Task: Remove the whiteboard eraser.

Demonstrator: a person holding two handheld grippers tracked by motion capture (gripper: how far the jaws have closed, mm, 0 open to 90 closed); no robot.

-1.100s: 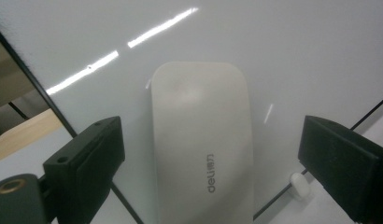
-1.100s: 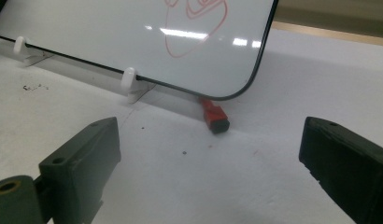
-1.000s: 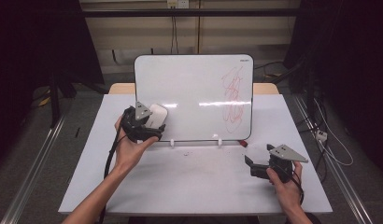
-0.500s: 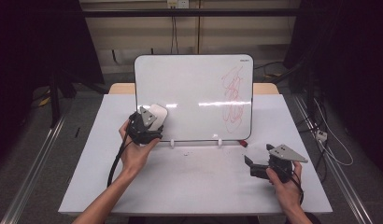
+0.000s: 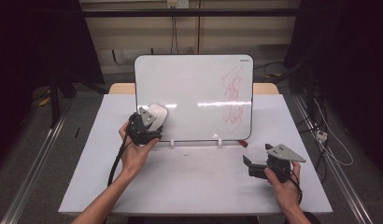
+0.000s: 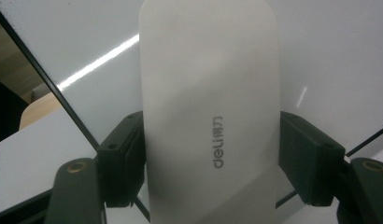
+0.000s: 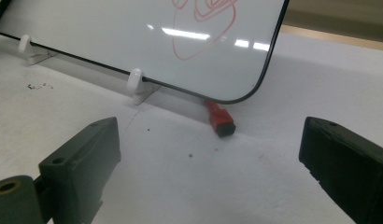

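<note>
At the whiteboard's (image 5: 194,93) lower left corner, a white eraser (image 6: 208,112) is clamped between the left claw's (image 5: 150,122) jaws, just closed on it; the right claw (image 5: 255,163) is held wide above the desk (image 5: 194,182).

Glossy whiteboard (image 5: 189,93), smooth matt plastic eraser (image 6: 208,107), matt black tool pads (image 6: 122,163), matt white table (image 5: 199,186)

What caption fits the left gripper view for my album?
Left gripper clamps a white eraser against the whiteboard.

Black grippers (image 5: 144,127), grey triangular top plates, brass-ringed screw holes, black trailing cable; forearms unsleeved.
</note>
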